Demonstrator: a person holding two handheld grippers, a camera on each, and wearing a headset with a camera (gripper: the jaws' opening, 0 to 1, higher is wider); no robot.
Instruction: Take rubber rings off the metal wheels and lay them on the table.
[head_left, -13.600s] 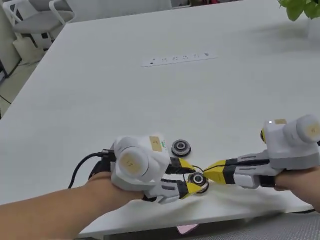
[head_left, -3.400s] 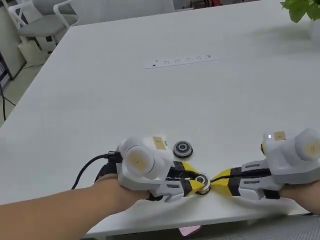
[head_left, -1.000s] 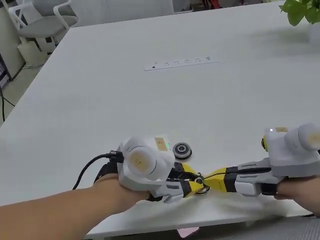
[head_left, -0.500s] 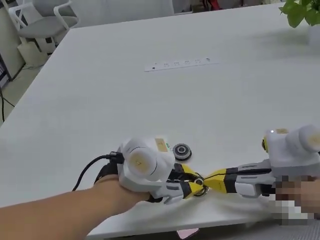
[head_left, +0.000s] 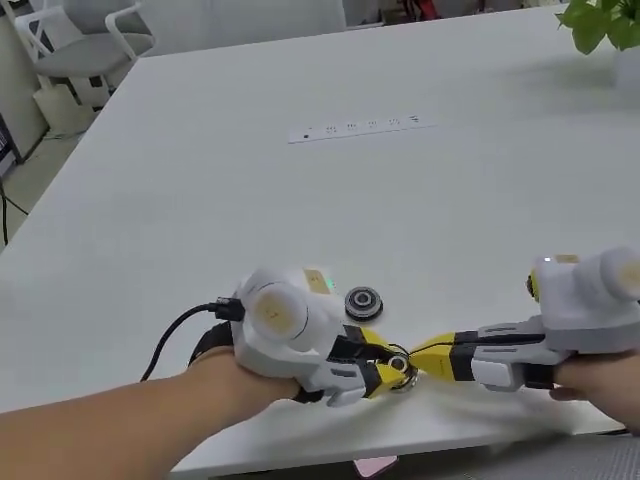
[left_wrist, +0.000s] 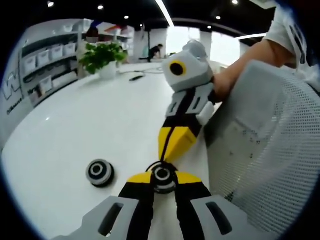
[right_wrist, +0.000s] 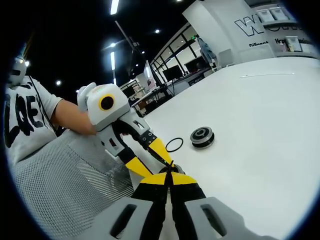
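A small metal wheel (head_left: 399, 361) (left_wrist: 163, 175) sits clamped in my left gripper (head_left: 388, 370) (left_wrist: 163, 179), just above the white table's front edge. My right gripper (head_left: 413, 360) (right_wrist: 170, 172) meets it from the right, its yellow jaws shut on the wheel's thin black rubber ring, which stretches a little toward it. A second wheel (head_left: 363, 301) (left_wrist: 100, 172) (right_wrist: 202, 135) with its black ring on lies flat on the table just behind. In the right gripper view a loose black ring (right_wrist: 174, 144) lies on the table beside the left gripper (right_wrist: 159, 166).
A white power strip (head_left: 362, 127) lies mid-table and a green plant (head_left: 598, 20) stands at the far right corner. White table (head_left: 200, 200) stretches away behind the grippers. A black cable (head_left: 172, 332) trails from the left gripper. A mesh chair (left_wrist: 270, 150) is close behind the front edge.
Both grippers stay joined at the held wheel. The right gripper's tip has pressed in closer to the wheel than 3.4 s ago. The second wheel has not moved.
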